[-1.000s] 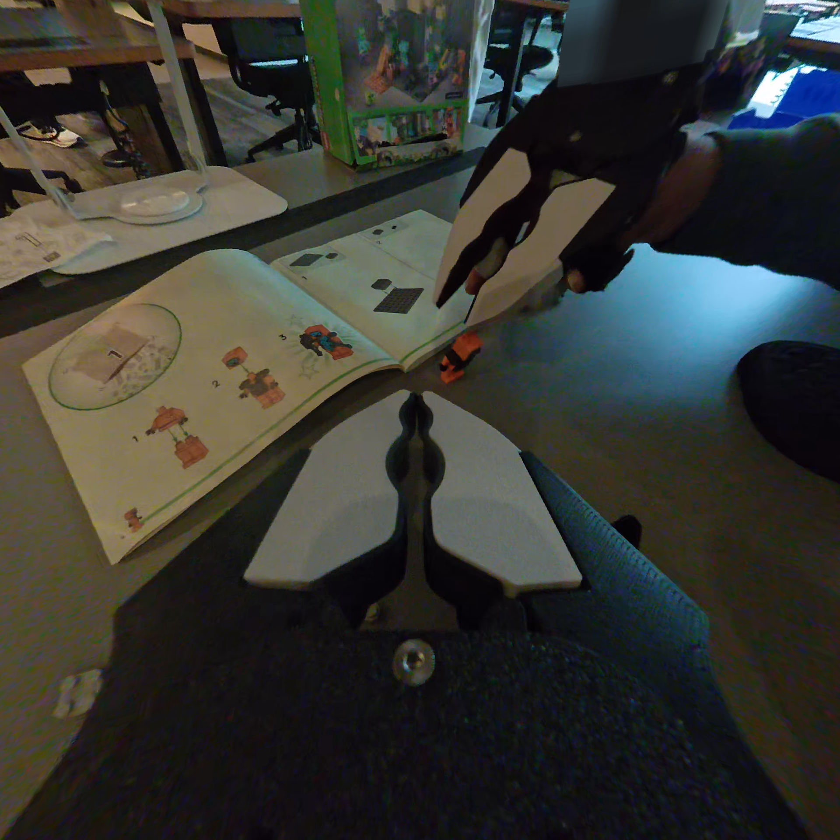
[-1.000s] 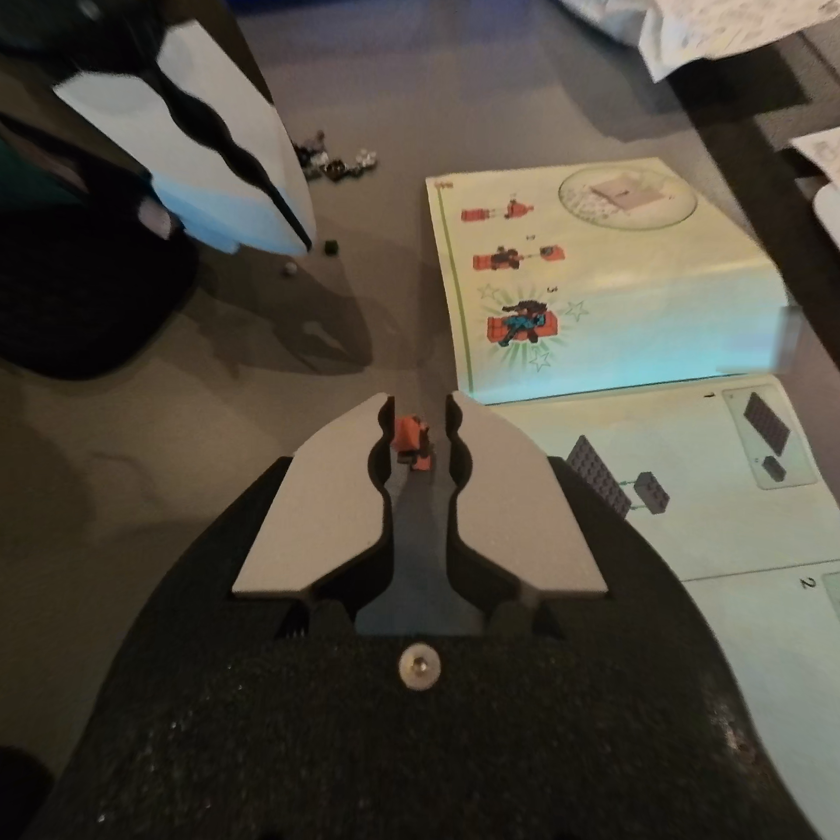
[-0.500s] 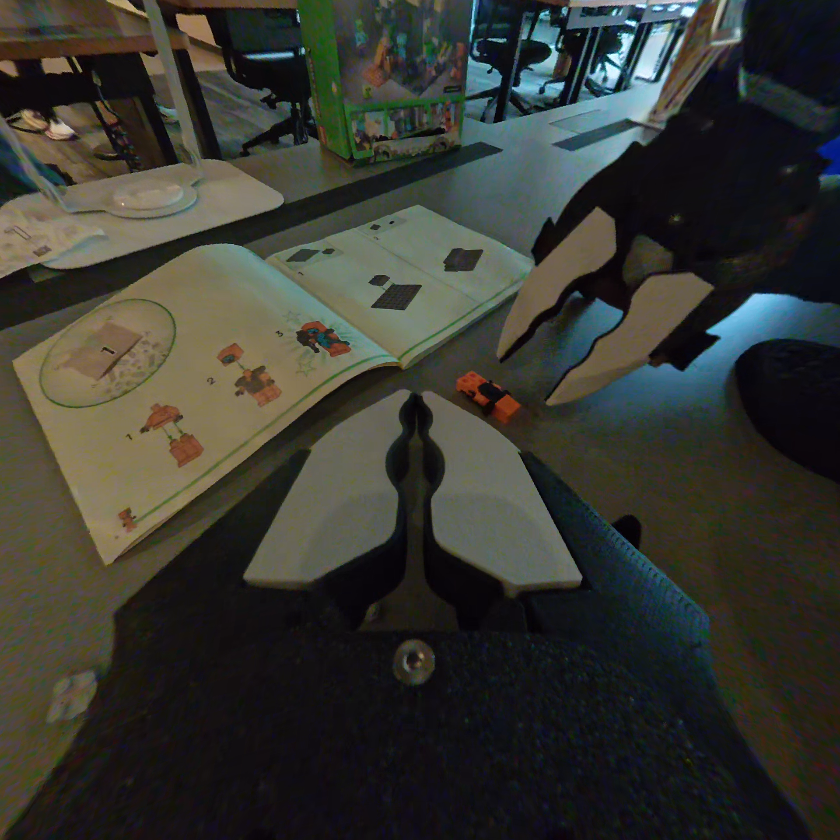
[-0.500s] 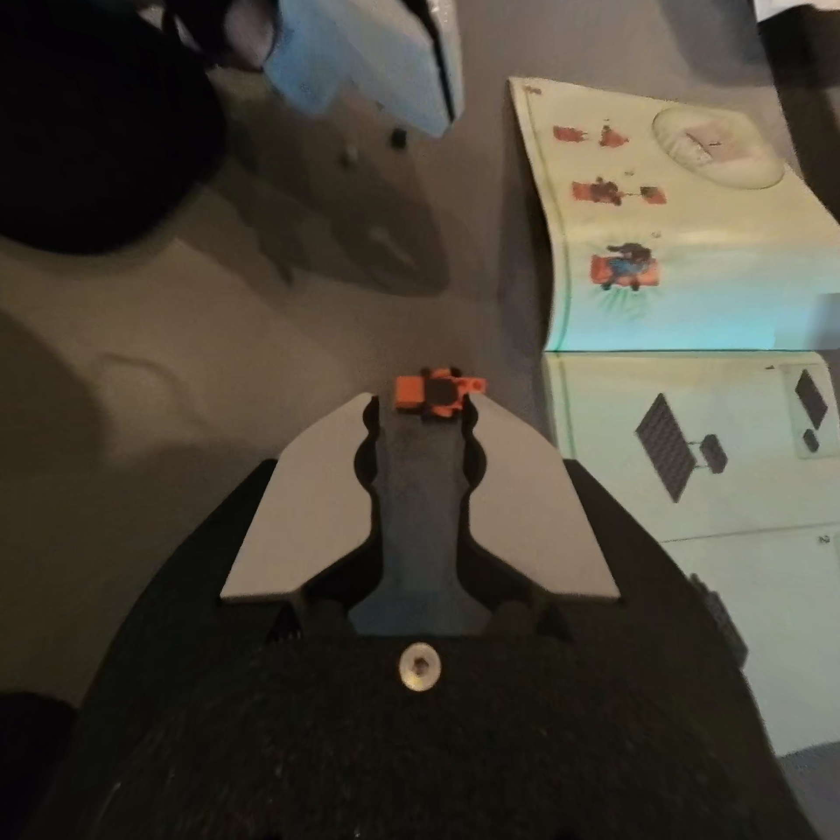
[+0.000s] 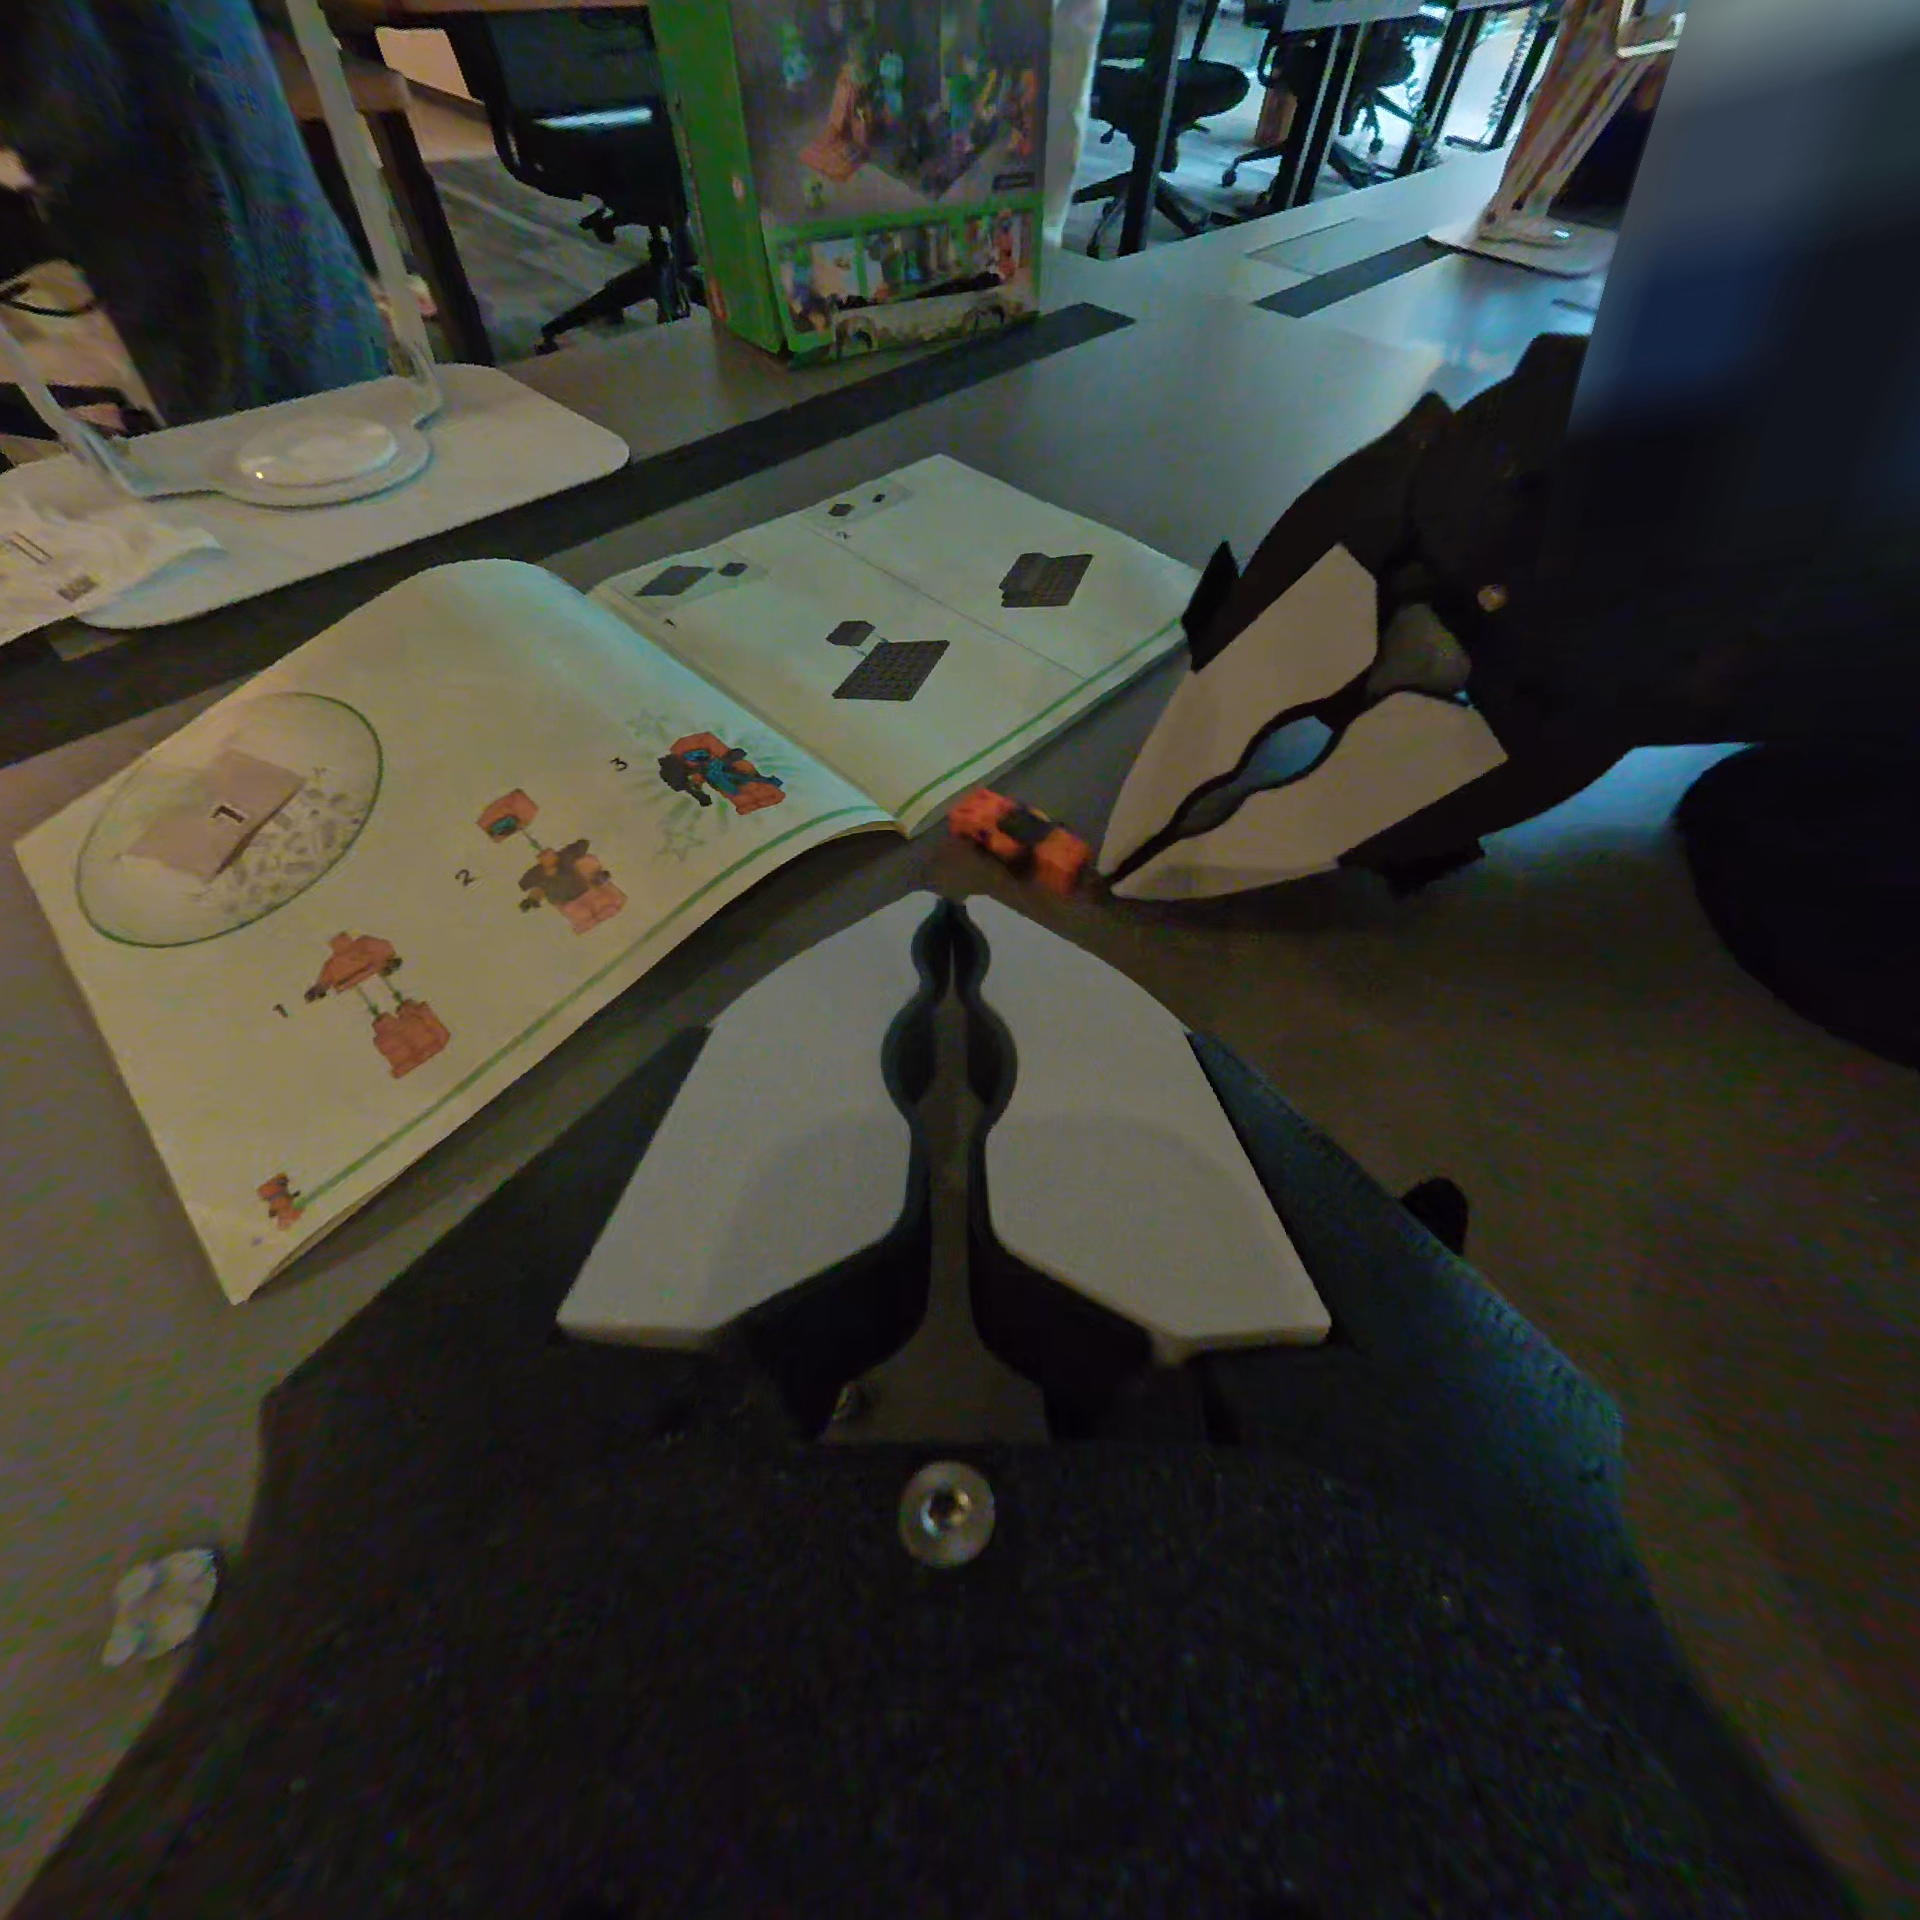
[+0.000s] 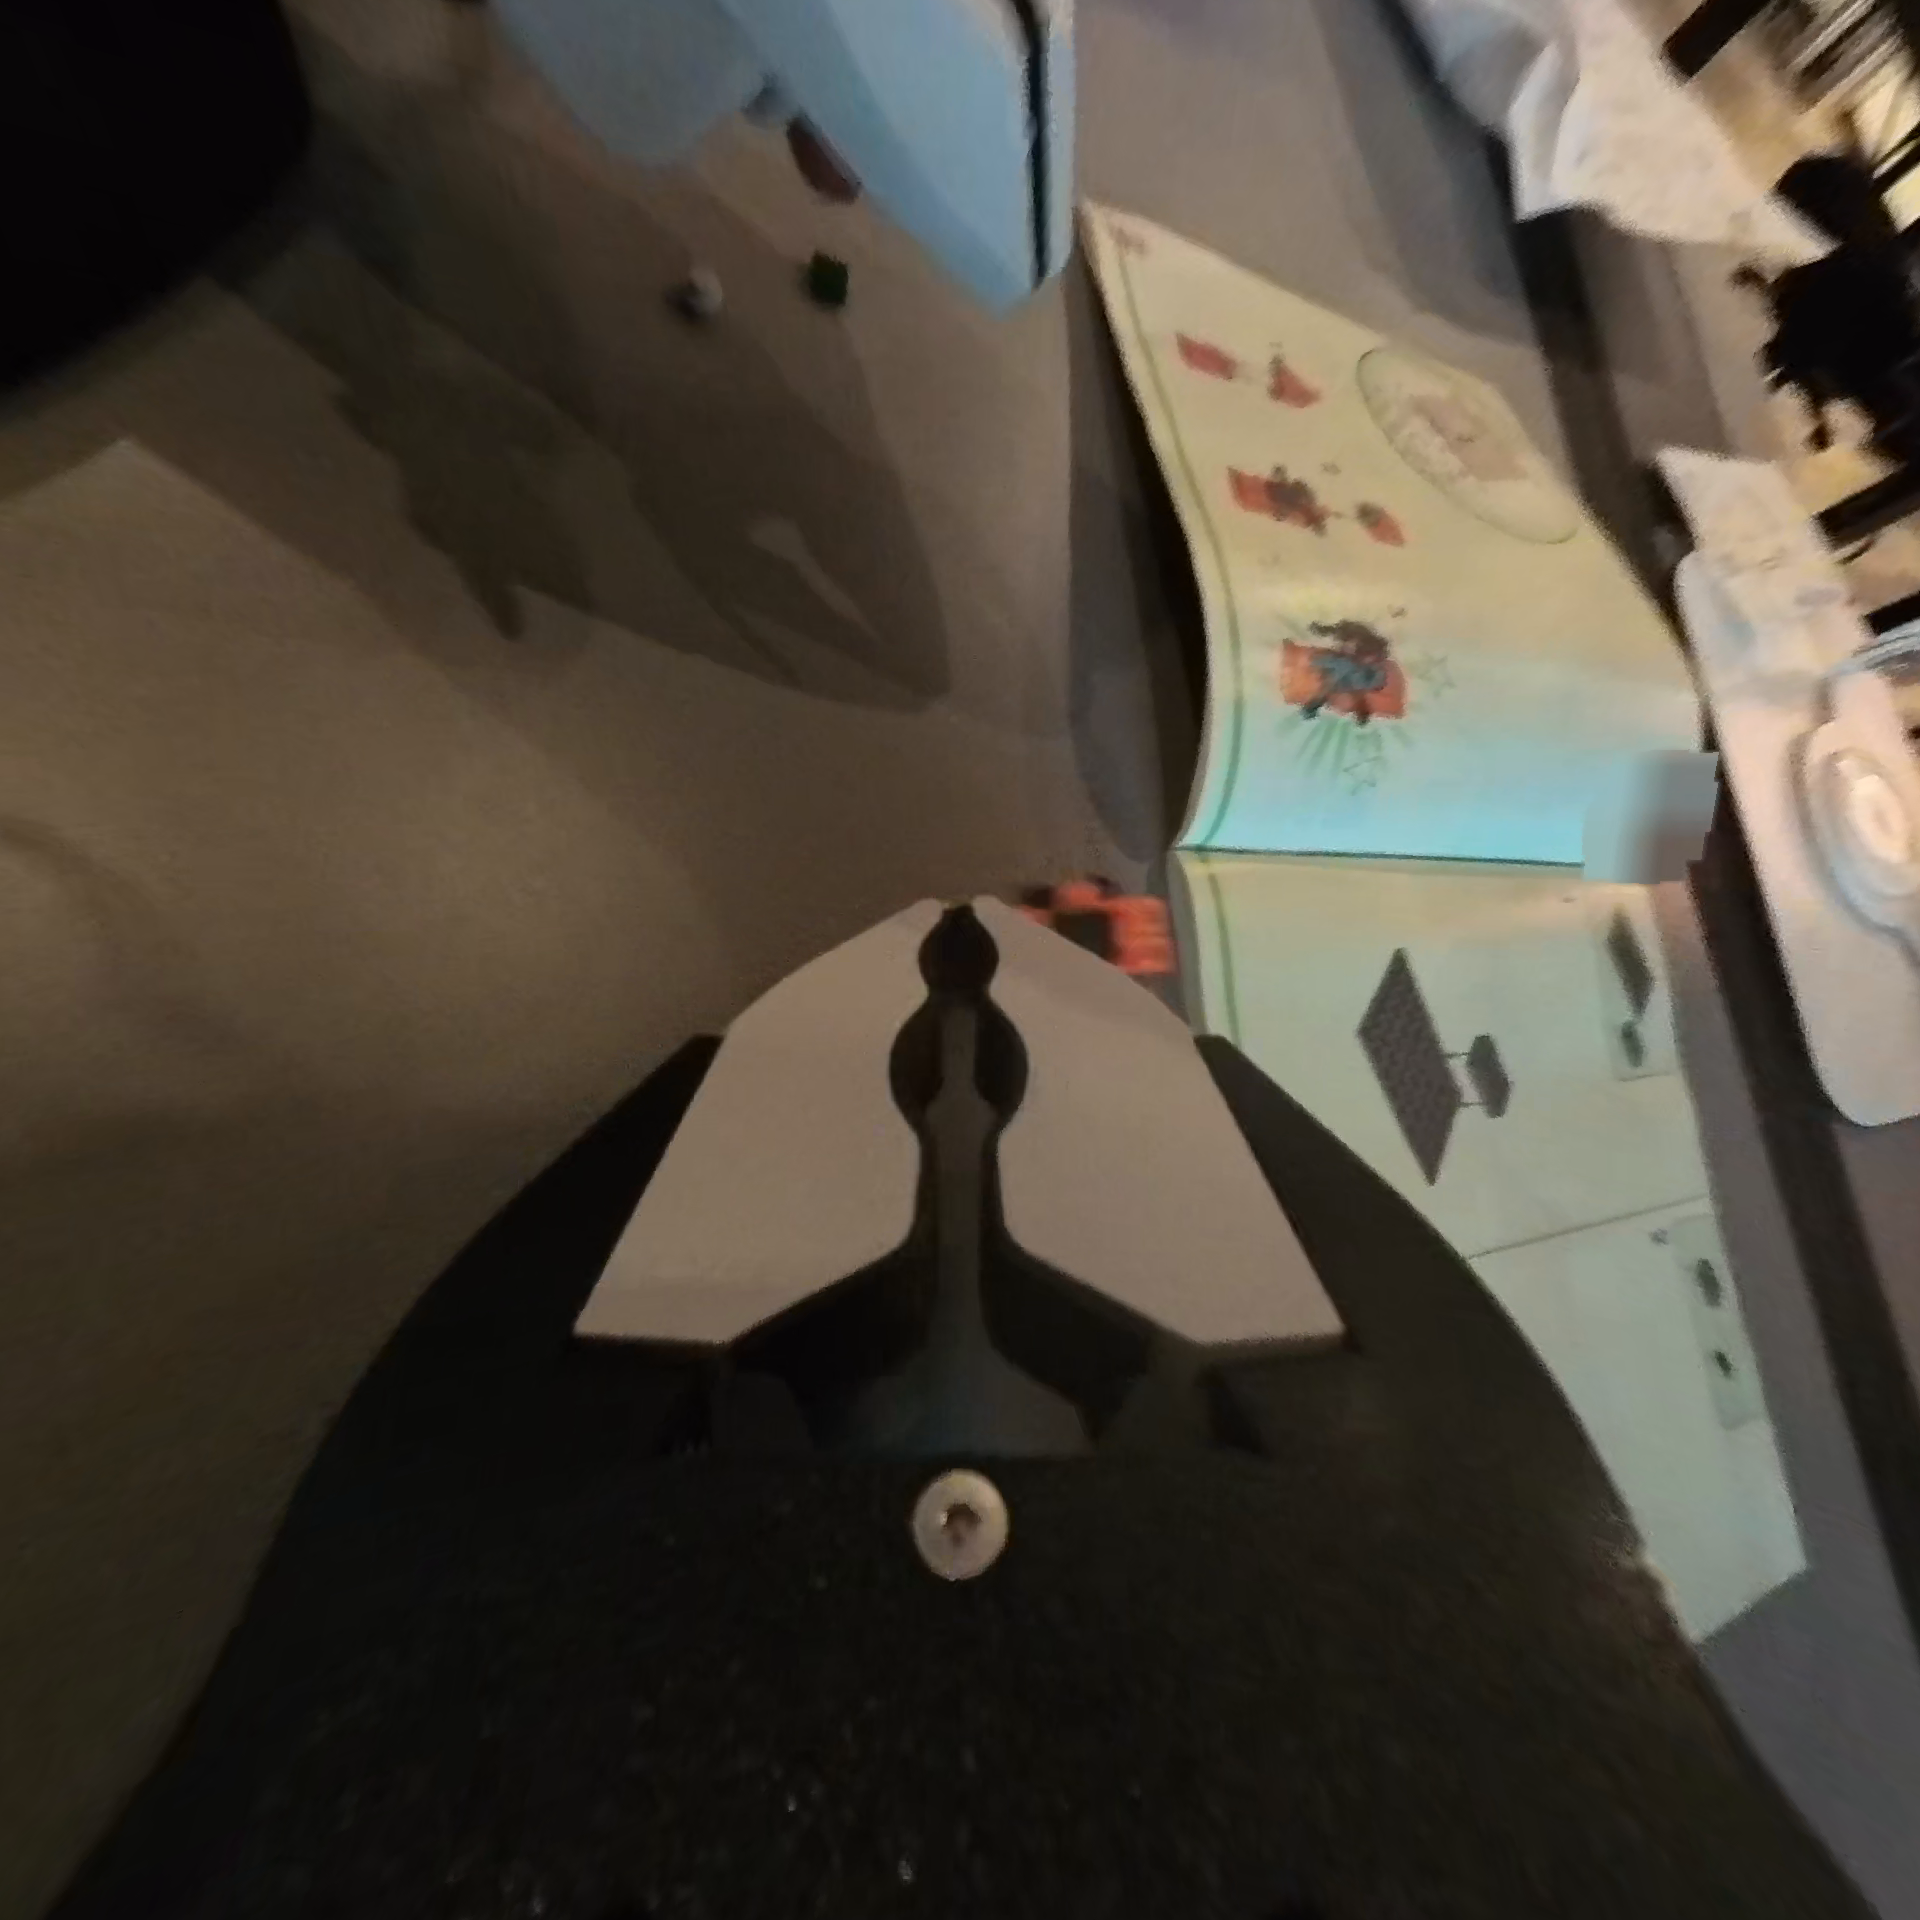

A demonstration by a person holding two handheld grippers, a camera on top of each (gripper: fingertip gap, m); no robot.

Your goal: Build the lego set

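On table (image 5: 1558, 1091) | right tool (image 5: 1110, 871) tips down, closed | beside figure (image 5: 1023, 836)

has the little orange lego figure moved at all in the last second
Yes. A second ago the orange figure stood upright, pinched by the right gripper, beside the instruction booklet. Now it lies flat on the table at the booklet's spine, free of that shut gripper.

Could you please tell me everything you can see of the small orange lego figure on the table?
The orange lego figure is a small plastic build of orange blocks with a black middle section. It lies on its side on the grey table, just off the near edge of the open instruction booklet, by the spine. The right gripper, shut with nothing between its fingers, has its tips down at the figure's end; whether they touch it is unclear. The right wrist view shows it blurred, partly hidden.
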